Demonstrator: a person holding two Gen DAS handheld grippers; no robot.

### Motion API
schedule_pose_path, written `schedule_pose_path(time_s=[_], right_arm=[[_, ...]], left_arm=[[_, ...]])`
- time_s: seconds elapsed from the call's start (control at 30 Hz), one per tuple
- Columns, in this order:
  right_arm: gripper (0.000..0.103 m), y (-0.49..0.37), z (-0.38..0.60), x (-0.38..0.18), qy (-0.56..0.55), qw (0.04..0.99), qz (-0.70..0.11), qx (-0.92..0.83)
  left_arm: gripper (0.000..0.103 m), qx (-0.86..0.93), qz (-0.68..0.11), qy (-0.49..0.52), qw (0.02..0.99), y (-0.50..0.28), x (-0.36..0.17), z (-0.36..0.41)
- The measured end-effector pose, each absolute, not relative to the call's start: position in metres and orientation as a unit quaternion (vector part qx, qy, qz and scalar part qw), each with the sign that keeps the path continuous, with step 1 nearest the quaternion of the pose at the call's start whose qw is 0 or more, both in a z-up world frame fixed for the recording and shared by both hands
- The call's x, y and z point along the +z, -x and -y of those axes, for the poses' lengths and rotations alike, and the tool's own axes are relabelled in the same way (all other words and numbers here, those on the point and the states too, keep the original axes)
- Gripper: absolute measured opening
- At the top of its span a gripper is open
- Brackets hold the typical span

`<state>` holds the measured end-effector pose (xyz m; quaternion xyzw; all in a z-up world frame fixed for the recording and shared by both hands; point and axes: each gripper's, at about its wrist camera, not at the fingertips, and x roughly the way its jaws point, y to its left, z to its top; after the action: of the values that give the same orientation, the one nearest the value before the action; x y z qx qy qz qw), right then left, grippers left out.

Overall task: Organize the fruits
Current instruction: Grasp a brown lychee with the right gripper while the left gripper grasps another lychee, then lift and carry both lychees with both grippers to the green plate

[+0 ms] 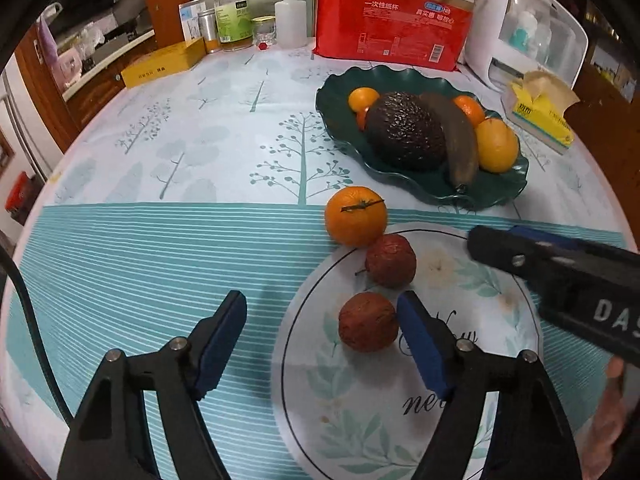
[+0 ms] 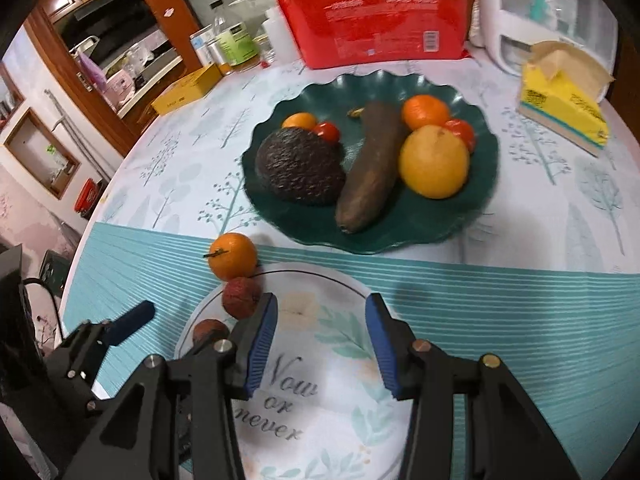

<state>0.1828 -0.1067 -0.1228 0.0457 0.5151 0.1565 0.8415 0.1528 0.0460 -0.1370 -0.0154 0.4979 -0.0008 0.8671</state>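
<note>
I hold my left gripper (image 1: 322,326) spread wide and empty just beside the nearer wrinkled brown fruit (image 1: 368,322) on the bench (image 1: 160,240), because it, its twin (image 1: 391,261) and the tangerine (image 1: 356,216) remain outside the green plate (image 1: 500,194), while my right gripper (image 2: 320,326) waits open above the cloth.
</note>
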Motion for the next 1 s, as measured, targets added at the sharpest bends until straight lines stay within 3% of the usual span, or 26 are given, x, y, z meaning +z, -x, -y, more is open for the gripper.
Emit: schedule_pose_path(time_s=[0.2, 0.37, 0.43, 0.5, 0.53, 1.0], right_arm=[[0.046, -0.19, 0.095, -0.13, -0.052, 0.83, -0.525, 0.181], [0.046, -0.195, 0.085, -0.132, -0.048, 0.822, -0.531, 0.2], [0.046, -0.199, 0.081, -0.135, -0.051, 0.816, -0.536, 0.208], [0.046, -0.202, 0.077, -0.137, -0.051, 0.813, -0.54, 0.213], [0.046, -0.204, 0.075, -0.138, -0.051, 0.81, -0.542, 0.217], [0.044, -0.205, 0.047, -0.15, -0.011, 0.802, -0.549, 0.236]], left_arm=[[0.062, -0.028, -0.51, 0.031, 0.859, -0.154, -0.142, -0.042], [0.058, -0.042, -0.513, 0.053, 0.856, -0.153, -0.148, -0.044], [0.044, -0.045, -0.516, 0.063, 0.853, -0.156, -0.151, -0.047], [0.039, -0.049, -0.513, 0.069, 0.854, -0.155, -0.152, -0.049], [0.03, -0.051, -0.514, 0.072, 0.853, -0.156, -0.152, -0.051], [0.03, 0.018, -0.498, 0.07, 0.864, -0.153, -0.141, -0.09]])
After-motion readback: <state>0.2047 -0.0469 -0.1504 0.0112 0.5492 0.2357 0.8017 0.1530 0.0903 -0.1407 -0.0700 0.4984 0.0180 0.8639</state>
